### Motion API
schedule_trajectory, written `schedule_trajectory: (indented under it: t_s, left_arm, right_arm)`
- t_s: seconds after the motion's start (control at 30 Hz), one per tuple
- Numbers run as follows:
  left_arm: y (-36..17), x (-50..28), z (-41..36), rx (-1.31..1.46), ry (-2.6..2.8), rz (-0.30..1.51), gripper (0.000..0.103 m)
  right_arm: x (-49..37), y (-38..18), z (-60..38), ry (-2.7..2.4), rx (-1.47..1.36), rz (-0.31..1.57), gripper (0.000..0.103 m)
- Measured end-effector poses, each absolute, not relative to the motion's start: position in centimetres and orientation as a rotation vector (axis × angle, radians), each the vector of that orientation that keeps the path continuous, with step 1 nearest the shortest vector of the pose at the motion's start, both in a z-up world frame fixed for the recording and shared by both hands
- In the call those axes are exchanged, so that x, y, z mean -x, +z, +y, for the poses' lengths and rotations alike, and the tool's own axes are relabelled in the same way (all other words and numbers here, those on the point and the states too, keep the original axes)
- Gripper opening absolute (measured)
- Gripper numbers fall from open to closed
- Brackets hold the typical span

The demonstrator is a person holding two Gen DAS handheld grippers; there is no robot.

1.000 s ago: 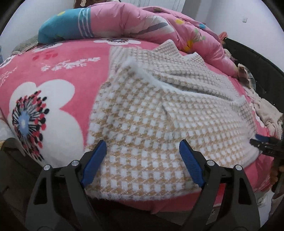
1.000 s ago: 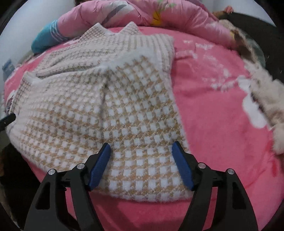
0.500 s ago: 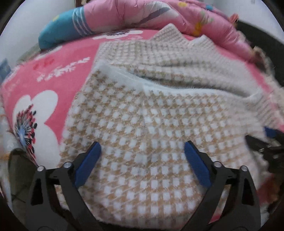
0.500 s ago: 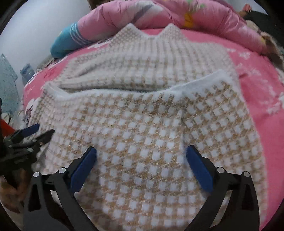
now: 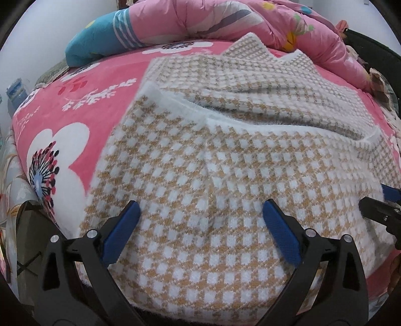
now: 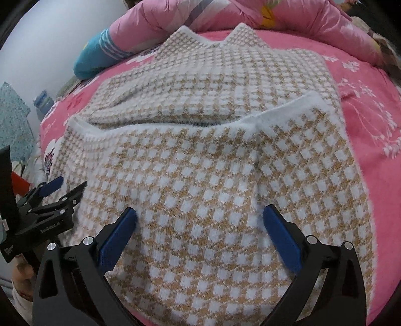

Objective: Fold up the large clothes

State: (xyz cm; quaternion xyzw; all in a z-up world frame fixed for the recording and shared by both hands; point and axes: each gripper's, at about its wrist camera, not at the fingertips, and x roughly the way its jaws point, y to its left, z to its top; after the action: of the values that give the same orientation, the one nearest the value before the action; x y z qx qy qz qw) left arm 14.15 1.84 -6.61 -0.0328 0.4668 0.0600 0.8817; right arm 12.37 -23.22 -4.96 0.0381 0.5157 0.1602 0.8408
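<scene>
A tan-and-white checked sweater (image 5: pixel 225 175) lies on the pink flowered blanket (image 5: pixel 87 112). Its lower half is folded up over the upper half, and the white hem (image 5: pixel 250 125) runs across the middle. My left gripper (image 5: pixel 200 208) hovers over the near folded part, open wide, with nothing between its blue pads. My right gripper (image 6: pixel 200 212) hangs over the same sweater (image 6: pixel 213 163), also open with nothing gripped. Each gripper shows in the other's view: the right gripper (image 5: pixel 383 203) at the sweater's right edge, the left gripper (image 6: pixel 71 185) at its left edge.
A bunched pink quilt (image 5: pixel 200 20) with a blue end (image 5: pixel 100 40) lies along the far side of the bed. Dark furniture and loose fabric (image 5: pixel 376 80) sit at the far right. A person's hand (image 6: pixel 20 275) holds the left gripper. The bed's near edge drops off below the sweater.
Both grippers' jaws have spread wider. Both have moved in over the sweater, which now fills more of each view. Little differs from half a second ago.
</scene>
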Motion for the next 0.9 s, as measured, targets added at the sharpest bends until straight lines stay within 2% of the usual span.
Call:
schedule_trajectory:
  t_s: [0.27, 0.9]
  left_arm:
    - [-6.64, -14.26, 1.79, 0.066, 0.127, 0.975, 0.095]
    - [-6.66, -14.13, 1.79, 0.065, 0.131, 0.974, 0.095]
  right_arm:
    - [-11.59, -5.13, -23.35, 0.355, -0.076, 1.041, 0.098]
    - [-12.39, -4.79, -22.99, 0.356, -0.061, 1.106, 0.098]
